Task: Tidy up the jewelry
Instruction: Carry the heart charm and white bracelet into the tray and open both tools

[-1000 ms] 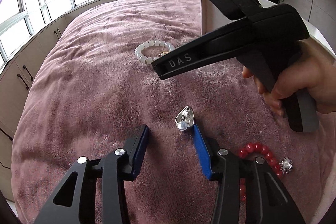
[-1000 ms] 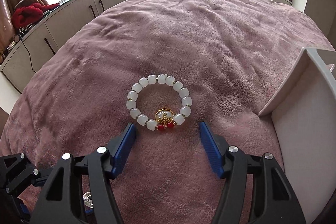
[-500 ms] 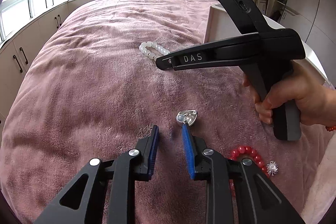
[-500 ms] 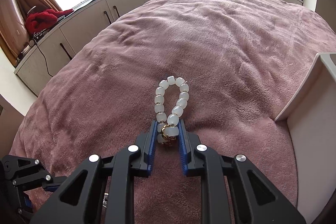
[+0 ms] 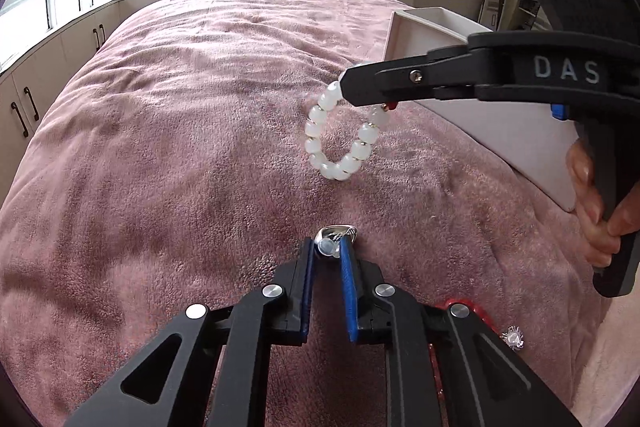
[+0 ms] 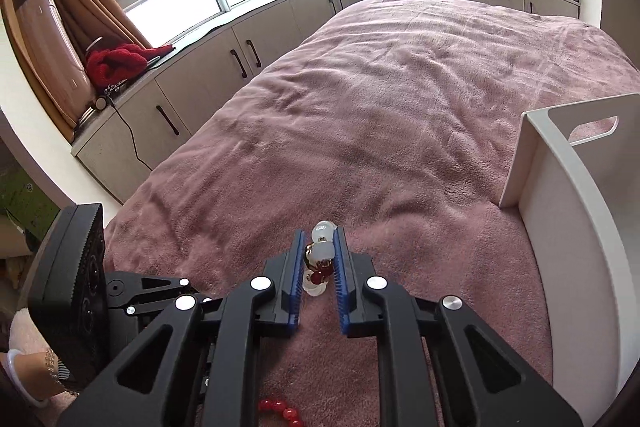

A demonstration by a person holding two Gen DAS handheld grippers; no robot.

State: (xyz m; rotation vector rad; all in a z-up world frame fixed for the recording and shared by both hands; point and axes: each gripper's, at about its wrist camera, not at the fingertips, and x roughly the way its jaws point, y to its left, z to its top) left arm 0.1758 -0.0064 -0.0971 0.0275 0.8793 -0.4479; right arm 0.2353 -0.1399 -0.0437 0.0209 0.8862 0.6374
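Note:
My left gripper [image 5: 326,251] is shut on a small silver pearl pendant [image 5: 334,235] that rests on the pink blanket. My right gripper [image 6: 318,247] is shut on a white bead bracelet [image 6: 322,255] at its gold and red charm. In the left wrist view the right gripper [image 5: 352,87] holds the bracelet [image 5: 340,143] hanging in the air above the blanket, beside the white box [image 5: 432,35]. A red bead bracelet [image 6: 280,409] lies on the blanket below my grippers, partly hidden. A small silver sparkly piece [image 5: 514,338] lies at the right.
The white box [image 6: 560,211] with a cut-out handle stands on the bed to the right. The pink blanket [image 6: 400,107] covers the bed. White cabinets [image 6: 208,83] under the windows run along the far left side.
My right gripper has lifted the white bracelet off the blanket toward the box. My left gripper has moved forward and closed on the silver pendant.

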